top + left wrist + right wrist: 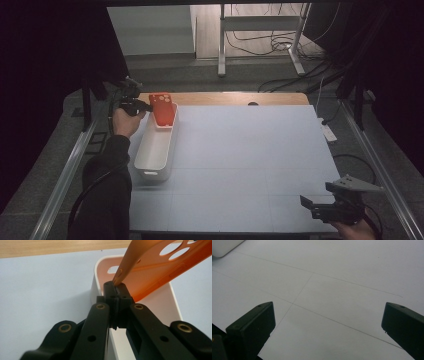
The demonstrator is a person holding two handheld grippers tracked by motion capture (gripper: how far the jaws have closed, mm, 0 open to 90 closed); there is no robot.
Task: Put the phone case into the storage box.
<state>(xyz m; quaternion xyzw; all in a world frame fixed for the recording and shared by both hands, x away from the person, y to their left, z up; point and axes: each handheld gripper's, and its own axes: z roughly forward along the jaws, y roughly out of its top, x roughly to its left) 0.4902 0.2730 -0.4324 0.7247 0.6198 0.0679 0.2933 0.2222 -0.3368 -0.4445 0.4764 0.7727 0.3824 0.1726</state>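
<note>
A big pale blue table (pixel 240 160) took up most of the high view, with a wooden strip at its far edge. A long white bin (pixel 156 150) sat on the table near the left side. An orange phone case (pixel 163 110) hung tilted over the far end of the bin, its camera holes at the top. The left gripper (pixel 117 286) had its jaws squeezed tight on one edge of the phone case. The right gripper (pixel 328 322) sat low by the near right corner of the table, jaws wide apart with nothing between them
</note>
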